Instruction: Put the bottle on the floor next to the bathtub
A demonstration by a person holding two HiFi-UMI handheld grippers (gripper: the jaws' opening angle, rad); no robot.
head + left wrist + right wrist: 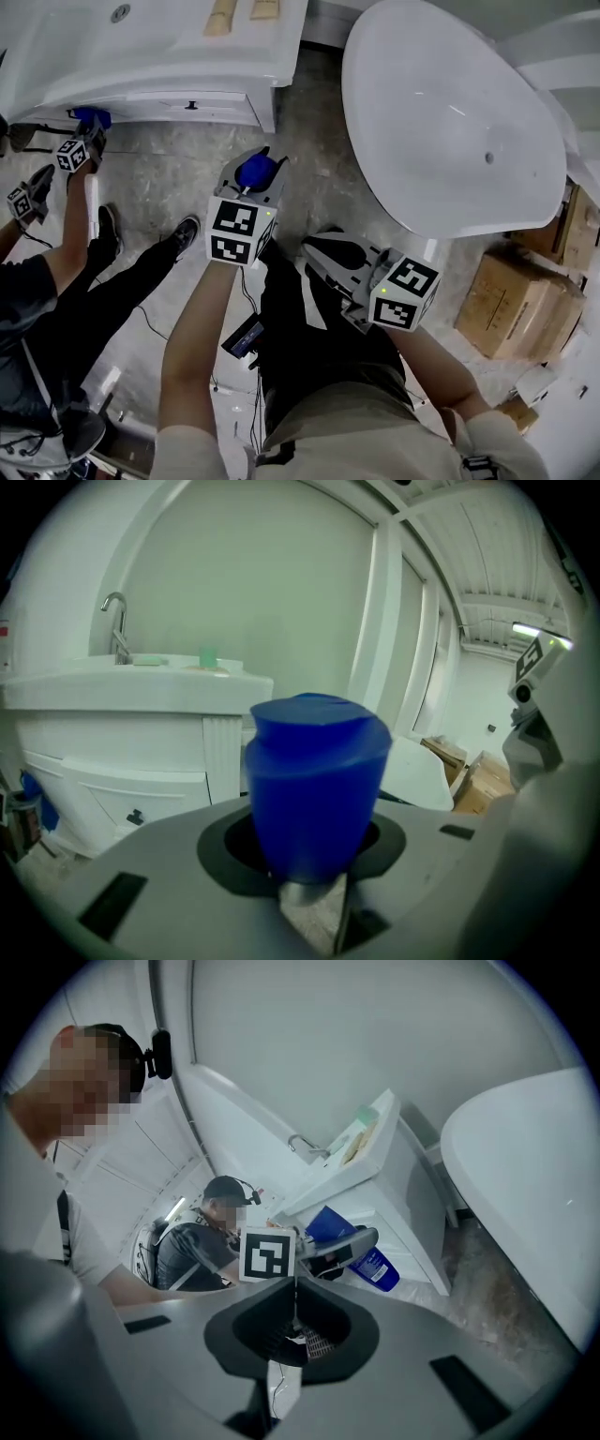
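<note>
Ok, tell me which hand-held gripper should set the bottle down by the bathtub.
Left. The left hand-held gripper has the blue bottle clamped between its jaws, above the floor beside the bathtub. The right hand-held gripper is shut with nothing in it.

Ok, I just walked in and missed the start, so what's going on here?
A person holds a gripper in each hand. The left gripper has its jaws closed on a blue bottle, held above the floor between a sink cabinet and the white bathtub. The right gripper is empty, its jaws together. The bottle is not yet set down.
</note>
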